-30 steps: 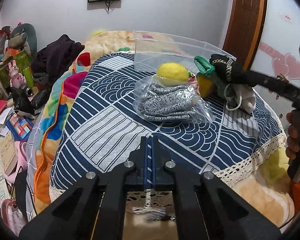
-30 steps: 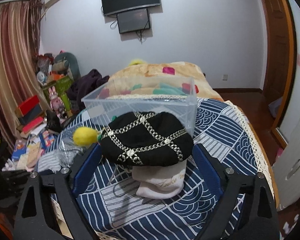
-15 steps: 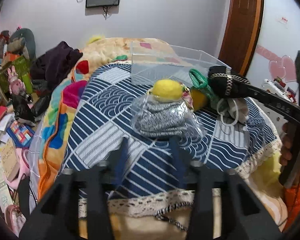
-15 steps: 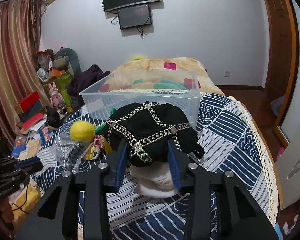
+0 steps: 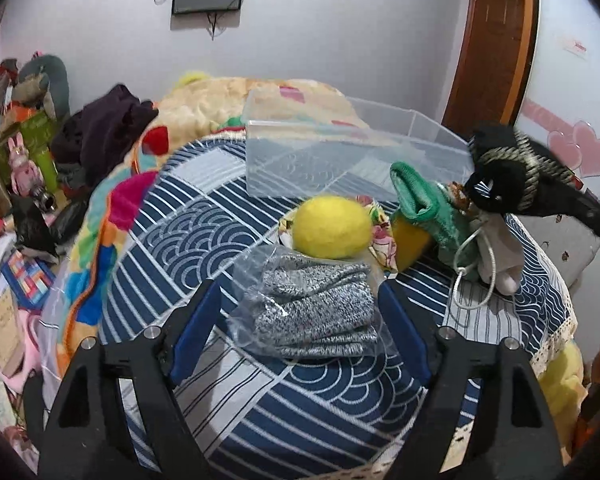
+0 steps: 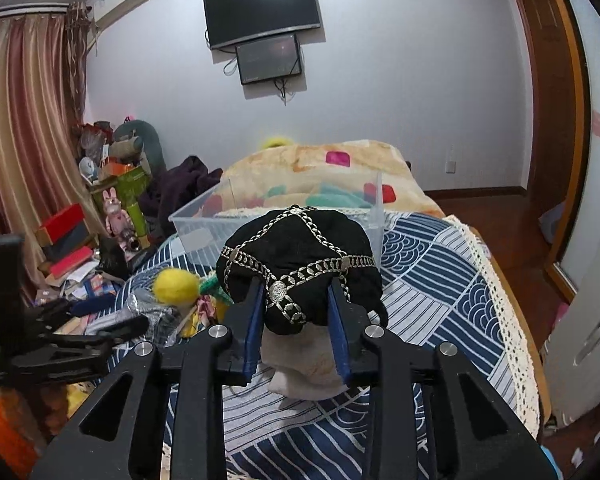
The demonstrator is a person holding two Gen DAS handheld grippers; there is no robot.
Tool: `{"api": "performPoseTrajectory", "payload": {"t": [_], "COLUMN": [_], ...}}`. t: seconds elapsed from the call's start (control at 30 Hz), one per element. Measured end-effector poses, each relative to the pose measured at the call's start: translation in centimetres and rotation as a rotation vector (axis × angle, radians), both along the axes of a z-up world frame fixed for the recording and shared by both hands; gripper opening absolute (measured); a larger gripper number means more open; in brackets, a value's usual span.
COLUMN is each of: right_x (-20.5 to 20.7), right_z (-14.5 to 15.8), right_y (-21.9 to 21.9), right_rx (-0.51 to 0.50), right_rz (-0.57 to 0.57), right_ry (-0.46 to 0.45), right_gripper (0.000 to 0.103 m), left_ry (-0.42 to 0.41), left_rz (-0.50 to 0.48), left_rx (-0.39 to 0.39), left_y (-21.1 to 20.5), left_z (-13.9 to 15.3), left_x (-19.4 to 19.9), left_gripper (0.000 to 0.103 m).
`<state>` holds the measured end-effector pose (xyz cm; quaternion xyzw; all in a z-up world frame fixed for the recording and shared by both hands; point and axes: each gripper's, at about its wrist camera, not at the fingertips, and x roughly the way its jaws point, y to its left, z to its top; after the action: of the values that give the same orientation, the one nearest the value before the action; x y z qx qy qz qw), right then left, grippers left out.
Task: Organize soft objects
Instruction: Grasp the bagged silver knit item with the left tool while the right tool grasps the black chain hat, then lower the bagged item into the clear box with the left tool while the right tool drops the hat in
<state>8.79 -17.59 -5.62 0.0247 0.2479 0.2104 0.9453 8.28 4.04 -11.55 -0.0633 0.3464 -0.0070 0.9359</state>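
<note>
Left wrist view: the left tongs [image 5: 300, 304] stand wide apart on either side of a bagged grey knit [image 5: 312, 312] lying on the blue-patterned bed cover [image 5: 172, 216], a yellow ball [image 5: 331, 227] touching its far edge and the clear bin [image 5: 340, 160] beyond.

Right wrist view: the right tongs [image 6: 296, 300] are clamped on a black embroidered hat [image 6: 300, 264], just in front of the bin. The pick-up step appears under way; next, likely carrying the hat over the bin's rim.
</note>
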Motion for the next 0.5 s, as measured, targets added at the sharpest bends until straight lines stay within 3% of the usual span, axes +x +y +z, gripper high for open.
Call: {"api": "performPoseTrajectory", "payload": {"t": [0.33, 0.5], "right_x": [-0.6, -0.5], "right_z": [0.7, 0.8], "right_y": [-0.2, -0.4], "right_rx": [0.016, 0.024], "right_rz": [-0.008, -0.011], "right_ry": [-0.035, -0.038], "right_gripper": [0.027, 0.027], "left_ry": [-0.009, -0.046], "left_rz": [-0.026, -0.022], "left_rx": [-0.014, -0.018], "left_y": [-0.4, -0.2], "left_z": [-0.1, 1.4], "left_x": [-1.2, -2.6], "left_gripper": [0.044, 0.041]}}
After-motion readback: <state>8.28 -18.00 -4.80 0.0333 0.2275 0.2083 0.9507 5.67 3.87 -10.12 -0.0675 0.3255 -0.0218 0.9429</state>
